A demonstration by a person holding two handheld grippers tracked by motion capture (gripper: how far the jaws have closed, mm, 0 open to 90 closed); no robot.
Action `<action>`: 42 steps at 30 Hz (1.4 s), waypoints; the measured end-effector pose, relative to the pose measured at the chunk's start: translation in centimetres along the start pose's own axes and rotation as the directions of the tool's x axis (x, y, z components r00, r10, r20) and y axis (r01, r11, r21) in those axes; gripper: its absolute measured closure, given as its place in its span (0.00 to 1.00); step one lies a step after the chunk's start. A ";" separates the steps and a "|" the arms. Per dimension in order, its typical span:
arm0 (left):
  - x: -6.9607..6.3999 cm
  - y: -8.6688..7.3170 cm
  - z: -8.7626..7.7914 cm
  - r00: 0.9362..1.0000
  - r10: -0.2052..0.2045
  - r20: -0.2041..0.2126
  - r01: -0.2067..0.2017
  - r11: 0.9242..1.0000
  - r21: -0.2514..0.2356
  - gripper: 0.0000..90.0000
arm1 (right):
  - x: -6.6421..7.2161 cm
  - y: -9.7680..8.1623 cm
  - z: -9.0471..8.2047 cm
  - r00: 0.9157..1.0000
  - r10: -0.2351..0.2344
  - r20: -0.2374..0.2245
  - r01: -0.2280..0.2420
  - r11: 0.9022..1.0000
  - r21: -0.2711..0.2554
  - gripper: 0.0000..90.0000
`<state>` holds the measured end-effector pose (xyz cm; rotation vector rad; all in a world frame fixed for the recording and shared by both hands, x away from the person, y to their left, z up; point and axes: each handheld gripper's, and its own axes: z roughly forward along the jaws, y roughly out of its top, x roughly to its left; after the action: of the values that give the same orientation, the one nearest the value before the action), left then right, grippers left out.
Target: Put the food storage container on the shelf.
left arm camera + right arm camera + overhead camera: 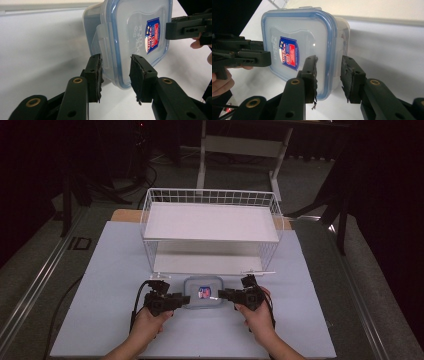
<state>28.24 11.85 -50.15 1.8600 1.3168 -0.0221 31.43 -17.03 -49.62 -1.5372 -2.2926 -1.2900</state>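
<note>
Plastic box (203,292) sat near the wire basket (150,210), pinched at each side by the left gripper (115,72) and right gripper (328,75); its slick lid edges could have slipped out if one hand lifted unevenly.

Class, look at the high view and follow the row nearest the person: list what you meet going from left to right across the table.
Left gripper → lidded plastic container → right gripper.
</note>
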 end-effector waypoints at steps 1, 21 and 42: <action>0.0 0.2 0.1 1.000 0.003 -0.001 -0.003 1.000 -0.001 0.70 | -0.1 0.2 0.0 1.000 -0.001 0.003 0.001 1.000 -0.005 0.74; 1.7 5.2 2.9 0.999 0.040 0.020 -0.037 0.991 -0.128 0.74 | -3.2 4.1 1.0 0.997 0.029 0.074 -0.023 0.996 -0.090 0.74; 3.2 6.6 5.0 0.998 0.056 -0.017 -0.059 0.977 -0.205 0.68 | -3.4 6.4 2.1 0.983 0.033 0.182 0.004 0.979 -0.204 0.73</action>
<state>37.02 10.49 -50.85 1.7226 1.2235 0.1498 38.90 -17.19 -48.91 -1.8059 -2.3106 -1.4776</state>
